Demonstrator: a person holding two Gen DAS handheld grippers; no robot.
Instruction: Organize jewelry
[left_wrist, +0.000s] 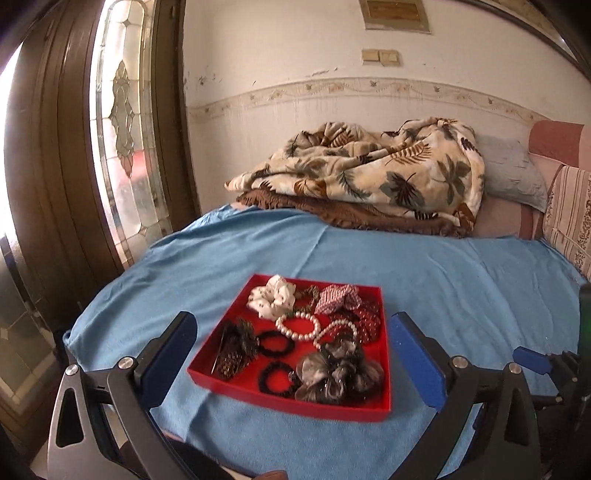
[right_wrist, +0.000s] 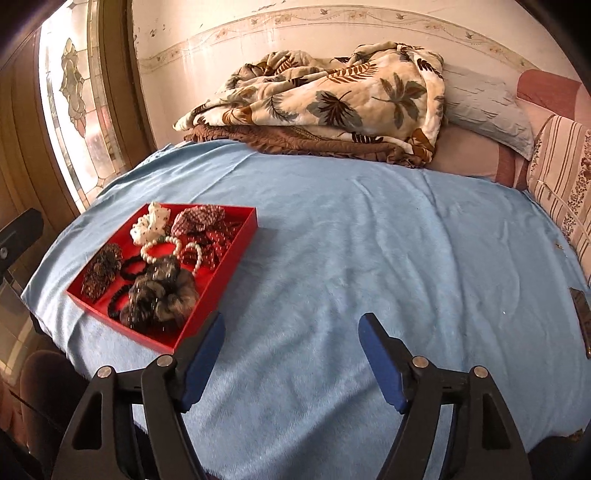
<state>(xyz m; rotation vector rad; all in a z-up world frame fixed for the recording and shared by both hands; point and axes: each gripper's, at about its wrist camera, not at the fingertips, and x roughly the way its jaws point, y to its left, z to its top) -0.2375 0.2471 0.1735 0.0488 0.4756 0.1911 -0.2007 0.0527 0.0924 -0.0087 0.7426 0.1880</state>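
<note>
A red tray (left_wrist: 384, 325) lies on the blue bedspread (left_wrist: 461, 295). It holds a white scrunchie (left_wrist: 271, 301), a red checked scrunchie (left_wrist: 338, 297), pearl bracelets (left_wrist: 299, 326), black hair ties (left_wrist: 275, 343), a grey scrunchie (left_wrist: 334, 371) and a brown scrunchie (left_wrist: 236, 345). My left gripper (left_wrist: 293, 343) is open and empty, its fingers on either side of the tray's near end. In the right wrist view the tray (right_wrist: 236, 254) is at the left. My right gripper (right_wrist: 291, 336) is open and empty over bare bedspread, its left finger (right_wrist: 207, 349) by the tray's near right corner.
A leaf-print blanket (left_wrist: 369, 170) on a brown one lies at the bed's far end, with a grey pillow (left_wrist: 513, 173) and striped cushions (left_wrist: 569, 218) at the right. A stained-glass window (left_wrist: 122, 129) is at the left. The right gripper's finger (left_wrist: 532, 360) shows at the left view's right edge.
</note>
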